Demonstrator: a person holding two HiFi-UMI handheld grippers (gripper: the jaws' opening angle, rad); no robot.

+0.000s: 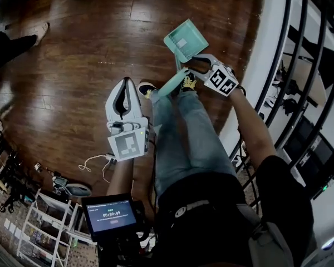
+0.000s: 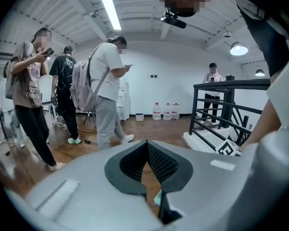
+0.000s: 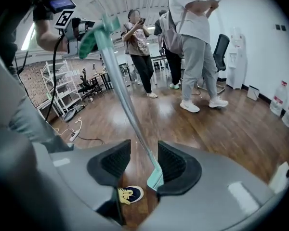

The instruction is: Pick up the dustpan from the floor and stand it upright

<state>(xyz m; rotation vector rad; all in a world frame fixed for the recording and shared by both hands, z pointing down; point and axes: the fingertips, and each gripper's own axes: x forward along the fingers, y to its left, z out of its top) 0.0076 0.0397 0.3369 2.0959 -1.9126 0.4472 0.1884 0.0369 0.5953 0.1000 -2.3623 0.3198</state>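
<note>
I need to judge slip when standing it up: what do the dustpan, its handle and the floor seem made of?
The dustpan looks like moulded plastic, pale teal and matte: even colour, thin flat walls. Its handle is a slim pale tube, plastic or painted metal; unclear which. The floor looks like dark wood or wood-look planks, glossy: seams and glare show.

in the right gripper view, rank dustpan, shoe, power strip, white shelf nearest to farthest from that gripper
1. dustpan, handle between the right gripper jaws
2. shoe, floor just below
3. power strip, floor, left
4. white shelf, far left
</note>
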